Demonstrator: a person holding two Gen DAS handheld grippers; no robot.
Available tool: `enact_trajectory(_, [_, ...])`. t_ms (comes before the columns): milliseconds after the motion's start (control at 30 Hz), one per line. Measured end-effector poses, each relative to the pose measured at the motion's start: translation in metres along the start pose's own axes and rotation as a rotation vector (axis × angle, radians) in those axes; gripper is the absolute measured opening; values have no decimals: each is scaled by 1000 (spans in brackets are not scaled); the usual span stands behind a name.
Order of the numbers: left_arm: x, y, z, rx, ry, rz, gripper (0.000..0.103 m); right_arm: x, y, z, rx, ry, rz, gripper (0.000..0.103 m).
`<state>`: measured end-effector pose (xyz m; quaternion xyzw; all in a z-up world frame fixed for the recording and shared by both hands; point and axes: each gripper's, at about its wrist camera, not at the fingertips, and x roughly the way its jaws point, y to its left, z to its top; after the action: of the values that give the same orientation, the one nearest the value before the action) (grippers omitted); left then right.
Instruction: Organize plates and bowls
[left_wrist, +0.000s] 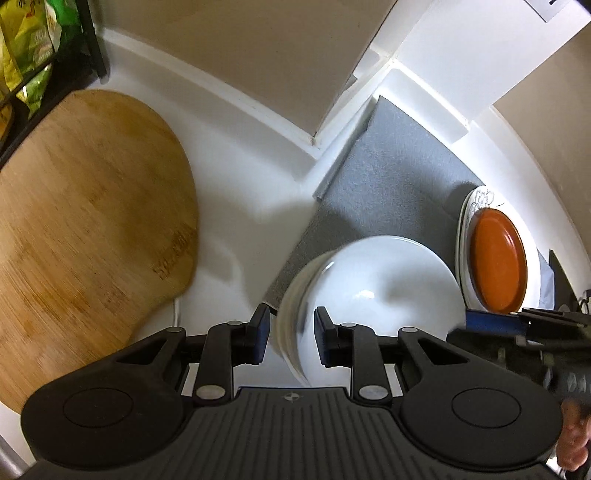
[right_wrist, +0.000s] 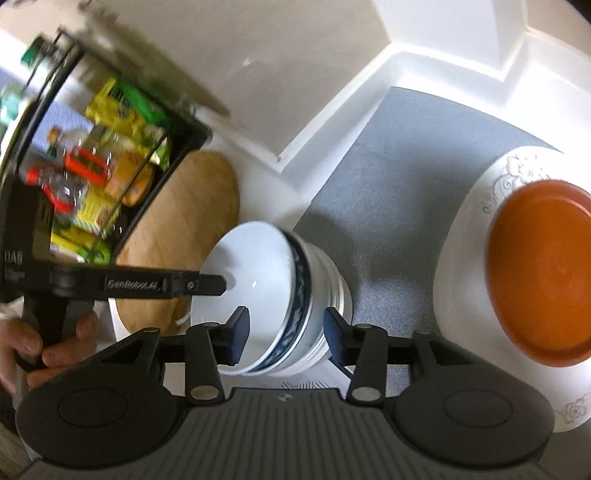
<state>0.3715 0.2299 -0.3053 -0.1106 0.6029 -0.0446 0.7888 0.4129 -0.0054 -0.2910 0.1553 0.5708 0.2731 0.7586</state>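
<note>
bowl stack is sitting on the grey mat, left of the orange plate. glazed, heavy, chip-prone; grip the rim. left hand-held gripper and right hand-held gripper are both straddling opposite rims, part-open, not clamping yet.

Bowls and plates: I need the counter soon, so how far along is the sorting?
Looks done: the orange plate lies on the white plates on the grey mat. In hand: both grippers, left and right, straddle the rim of the bowl stack, fingers not visibly clamped. Left: settling that stack. No other dishes show.
</note>
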Motion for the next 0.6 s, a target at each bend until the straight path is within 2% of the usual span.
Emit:
enact_trajectory(33, [0,-1,0,5,0,2,28,1,-2,-1,9,-9,6,19])
enact_trajectory(133, [2,-3,0,24,5,3,28,4,-2,-4,-11,-36,-8,17])
enact_trajectory(300, [11,1,-4,16,32,-30,28,10,-12,-6,39,-46,-1,13])
enact_trajectory(500, [14,11,-6,-16,40,-68,30,6,-16,-9,88,-103,50,17])
enact_trajectory(600, [19,14,-4,-30,49,-61,38,9,-27,-12,137,-113,52,34])
